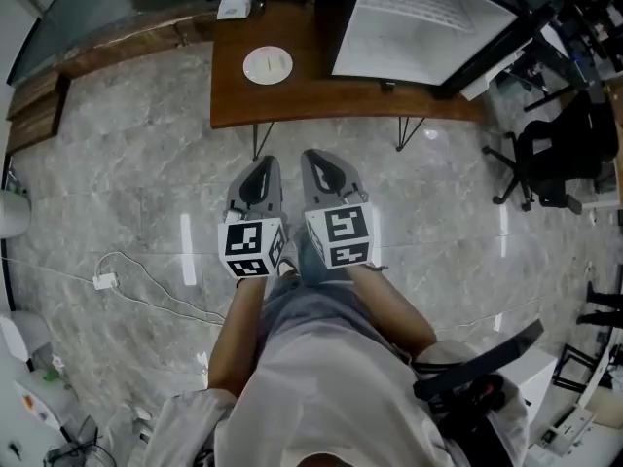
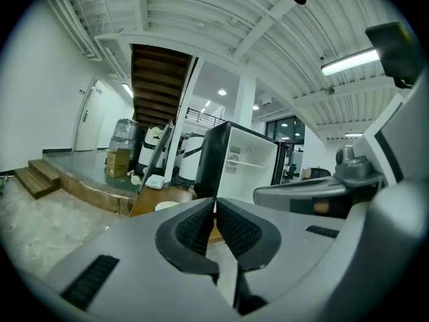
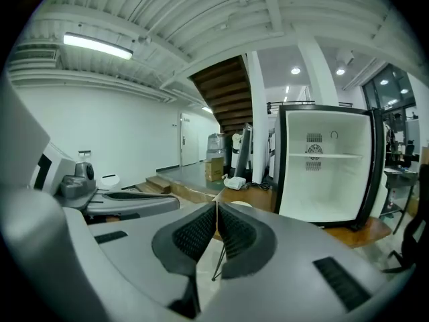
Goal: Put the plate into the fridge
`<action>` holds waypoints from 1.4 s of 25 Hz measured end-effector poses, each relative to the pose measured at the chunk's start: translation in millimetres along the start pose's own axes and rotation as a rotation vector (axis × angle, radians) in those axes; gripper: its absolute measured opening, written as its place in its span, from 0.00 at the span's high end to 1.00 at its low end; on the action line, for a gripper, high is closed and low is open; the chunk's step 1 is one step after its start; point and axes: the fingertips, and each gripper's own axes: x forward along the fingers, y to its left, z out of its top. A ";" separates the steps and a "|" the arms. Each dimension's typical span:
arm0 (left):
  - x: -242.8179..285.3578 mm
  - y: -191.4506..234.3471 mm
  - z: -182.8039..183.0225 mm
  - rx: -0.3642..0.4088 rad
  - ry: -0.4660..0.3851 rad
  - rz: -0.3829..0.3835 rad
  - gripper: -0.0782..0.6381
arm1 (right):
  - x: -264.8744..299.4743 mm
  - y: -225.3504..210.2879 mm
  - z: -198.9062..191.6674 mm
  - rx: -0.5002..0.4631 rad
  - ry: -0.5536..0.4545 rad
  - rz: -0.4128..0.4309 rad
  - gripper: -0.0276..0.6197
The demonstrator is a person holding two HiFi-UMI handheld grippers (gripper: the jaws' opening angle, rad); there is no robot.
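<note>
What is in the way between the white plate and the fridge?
Nothing visible is. The round white plate sits on the brown wooden table, beside the black mini fridge with the white inside, and the fridge stands open. Only bare tabletop shows between them.

The left gripper [image 1: 265, 166] and the right gripper [image 1: 315, 157] are alike: a smooth grey plastic shell that narrows to a point. At the rear of each, behind the jaws, sits a white cube [image 1: 253, 249] printed with black square markers. The pads [image 2: 193, 228] lining the jaws are black with a fine ribbed grain. The person wears a pale grey shirt [image 1: 321, 387].
</note>
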 end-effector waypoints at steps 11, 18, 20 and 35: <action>257.1 85.4 33.1 0.055 0.090 0.045 0.86 | 235.2 -147.0 34.1 0.036 0.100 0.020 0.93; 376.7 174.8 41.1 0.089 0.160 0.036 0.86 | 363.7 -193.1 37.9 0.022 0.177 0.004 0.93; 400.8 207.6 42.0 0.096 0.203 0.009 0.86 | 392.3 -194.4 36.5 0.031 0.206 -0.020 0.93; 563.7 361.3 -21.1 0.191 0.582 -0.318 0.69 | 551.6 -186.4 -14.0 0.168 0.437 -0.175 0.93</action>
